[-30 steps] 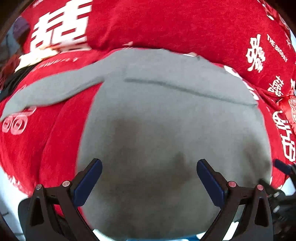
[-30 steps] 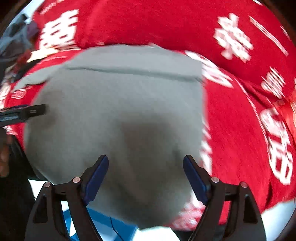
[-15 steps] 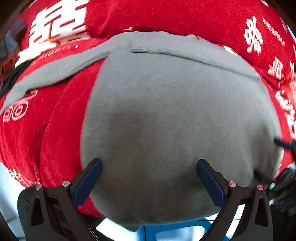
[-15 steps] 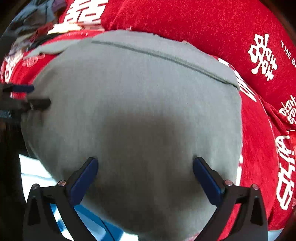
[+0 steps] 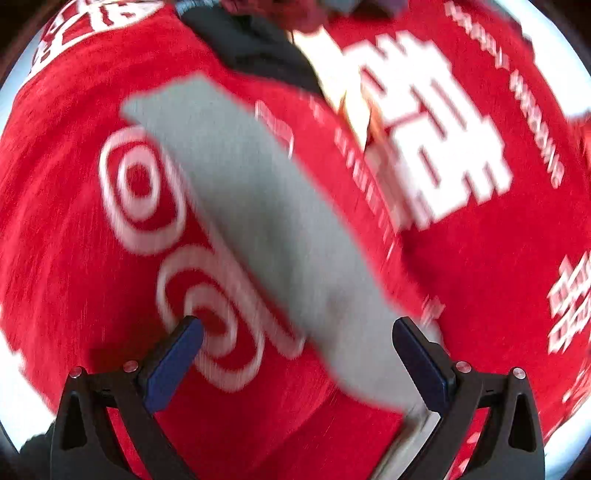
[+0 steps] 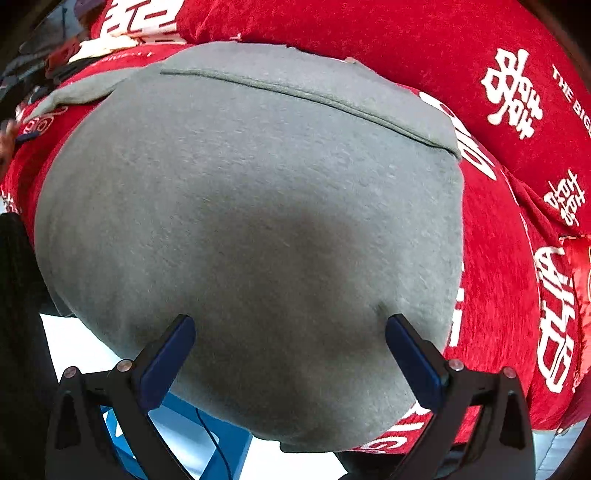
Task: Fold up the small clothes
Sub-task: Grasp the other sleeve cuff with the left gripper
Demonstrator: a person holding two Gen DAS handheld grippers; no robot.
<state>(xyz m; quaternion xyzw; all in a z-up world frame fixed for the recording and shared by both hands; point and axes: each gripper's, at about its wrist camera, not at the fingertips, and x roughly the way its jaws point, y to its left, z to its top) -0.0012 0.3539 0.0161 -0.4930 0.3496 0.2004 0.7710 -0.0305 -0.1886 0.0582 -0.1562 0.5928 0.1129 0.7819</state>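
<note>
A grey sweatshirt (image 6: 251, 206) lies spread flat on a red cloth with white characters (image 6: 498, 258). My right gripper (image 6: 290, 336) is open and empty, hovering low over the sweatshirt's near hem. In the left wrist view, the sweatshirt's left sleeve (image 5: 266, 221) runs diagonally across the red cloth (image 5: 74, 229). My left gripper (image 5: 295, 339) is open and empty above the sleeve's near part; the view is blurred by motion.
A dark garment (image 5: 258, 51) and pale paper (image 5: 343, 96) lie beyond the sleeve's end. A blue stool frame (image 6: 207, 439) shows below the cloth's front edge. A red cushion (image 6: 369, 33) rises behind the sweatshirt.
My left gripper has swung left from the sweatshirt's body to its outstretched left sleeve. My right gripper has dropped slightly closer over the hem. Both stayed open.
</note>
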